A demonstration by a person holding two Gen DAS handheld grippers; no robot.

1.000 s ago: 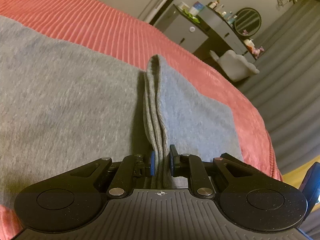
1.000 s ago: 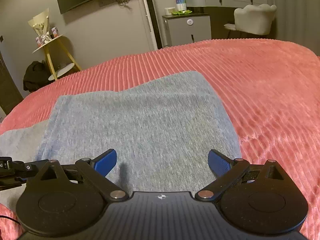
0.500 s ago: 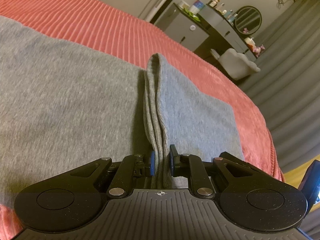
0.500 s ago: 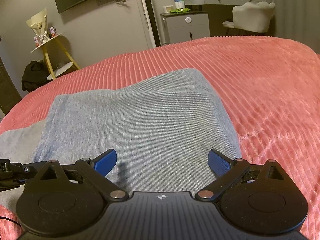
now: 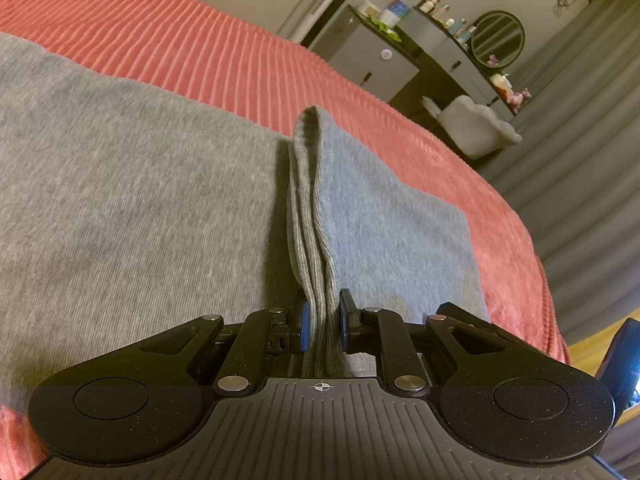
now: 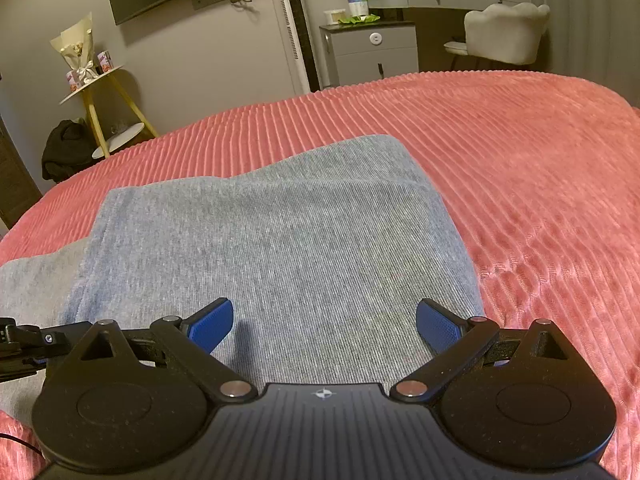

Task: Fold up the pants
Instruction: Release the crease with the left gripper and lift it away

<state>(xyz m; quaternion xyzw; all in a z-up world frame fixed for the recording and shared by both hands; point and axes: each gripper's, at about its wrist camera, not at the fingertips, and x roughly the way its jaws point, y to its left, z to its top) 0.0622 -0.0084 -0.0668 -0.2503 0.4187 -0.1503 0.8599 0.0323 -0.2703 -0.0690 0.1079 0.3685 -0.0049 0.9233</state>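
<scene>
No readable text: the blue-white box (image 6: pixel 356 0) on the grey cabinet (image 6: pixel 372 54) carries print, but it's too small to make out.

dim warm indoor light — soft shadows, slight blur, heavy fisheye bending at edges

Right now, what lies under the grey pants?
The pants lie on a pink ribbed bedspread, visible all round them. Whatever is beneath the fabric itself is covered.
</scene>
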